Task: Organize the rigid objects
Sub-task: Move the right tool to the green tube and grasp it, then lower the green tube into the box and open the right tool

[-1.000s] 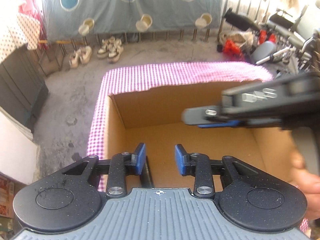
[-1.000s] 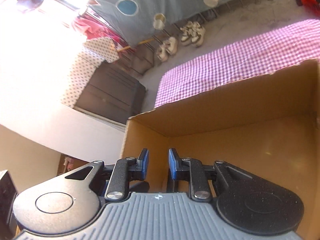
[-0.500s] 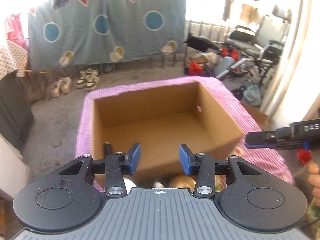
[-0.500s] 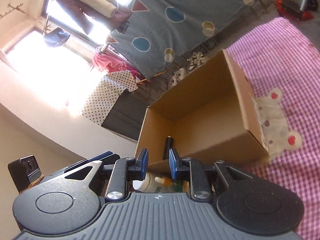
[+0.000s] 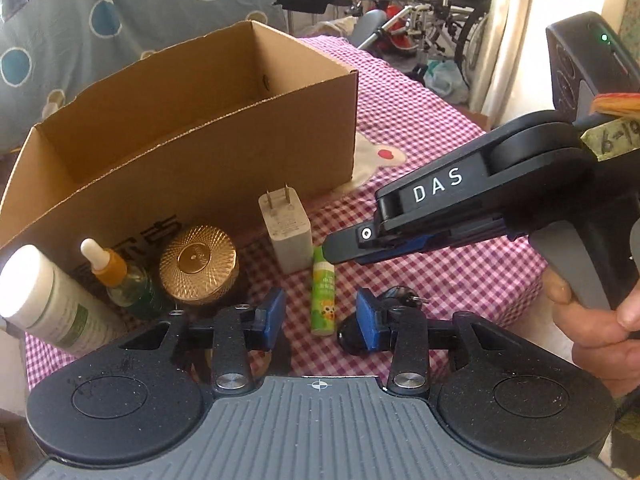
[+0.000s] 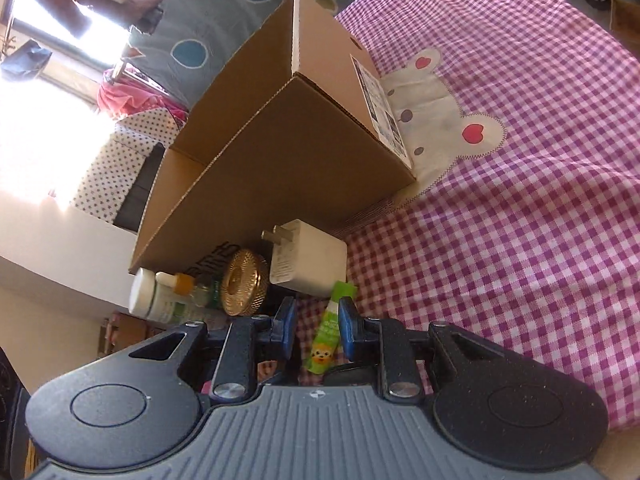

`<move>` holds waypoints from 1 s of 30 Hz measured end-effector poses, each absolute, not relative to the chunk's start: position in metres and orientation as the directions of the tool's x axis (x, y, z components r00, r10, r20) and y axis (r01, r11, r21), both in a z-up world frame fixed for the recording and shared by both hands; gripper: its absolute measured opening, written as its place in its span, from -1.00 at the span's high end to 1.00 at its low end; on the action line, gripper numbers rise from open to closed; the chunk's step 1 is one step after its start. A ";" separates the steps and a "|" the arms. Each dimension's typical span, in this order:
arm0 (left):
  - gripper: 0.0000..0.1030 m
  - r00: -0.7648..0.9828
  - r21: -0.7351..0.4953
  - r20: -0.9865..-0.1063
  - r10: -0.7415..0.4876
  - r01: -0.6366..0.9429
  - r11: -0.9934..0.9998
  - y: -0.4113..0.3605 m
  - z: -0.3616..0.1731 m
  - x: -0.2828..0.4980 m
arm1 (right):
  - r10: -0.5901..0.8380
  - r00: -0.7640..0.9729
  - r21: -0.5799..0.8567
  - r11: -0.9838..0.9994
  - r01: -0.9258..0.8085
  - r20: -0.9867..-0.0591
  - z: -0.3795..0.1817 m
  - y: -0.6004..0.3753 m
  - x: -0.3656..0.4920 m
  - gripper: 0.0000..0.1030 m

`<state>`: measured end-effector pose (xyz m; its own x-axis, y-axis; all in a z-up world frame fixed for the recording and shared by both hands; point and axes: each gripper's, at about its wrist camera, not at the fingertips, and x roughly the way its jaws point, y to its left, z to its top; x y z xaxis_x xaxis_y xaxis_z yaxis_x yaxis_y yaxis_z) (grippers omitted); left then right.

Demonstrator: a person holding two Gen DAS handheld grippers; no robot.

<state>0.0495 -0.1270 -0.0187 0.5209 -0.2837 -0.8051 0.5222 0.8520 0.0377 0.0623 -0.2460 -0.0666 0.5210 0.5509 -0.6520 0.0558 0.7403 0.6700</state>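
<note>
Slim green tube (image 5: 322, 291), cartoon label, flat on checked cloth (image 5: 440, 272)

Bright daylight floods from a blown-out window (image 6: 48, 92), edges bulge with fisheye distortion, and focus seems slightly soft.

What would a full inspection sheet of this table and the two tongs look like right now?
Surface: pink checked cloth with a bear patch.
Job's things: open cardboard box; before it white bottle, dropper bottle, gold-lidded jar, white charger, green tube, dark keys.
Clutter: nothing seen.
Tongs: left tongs open, empty, jaws just narrowing; right tongs open above the tube.
Cables: nothing seen.
Surroundings: wheelchair, blue dotted sheet.
</note>
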 end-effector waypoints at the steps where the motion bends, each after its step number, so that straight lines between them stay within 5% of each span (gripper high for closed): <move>1: 0.36 0.513 0.034 -0.812 -0.279 0.520 0.854 -0.129 -0.023 0.053 | 0.549 0.511 0.664 0.746 0.057 -0.661 -0.070 -0.244 0.066 0.52; 17: 0.54 0.462 0.017 -0.845 -0.270 0.528 0.849 -0.151 -0.051 0.090 | 0.568 0.467 0.664 0.745 0.057 -0.678 -0.082 -0.227 0.087 0.52; 30: 0.60 0.464 -0.037 -0.813 -0.351 0.561 0.827 -0.137 -0.041 0.078 | 0.643 0.534 0.798 0.594 0.106 -0.550 -0.099 -0.264 0.071 0.50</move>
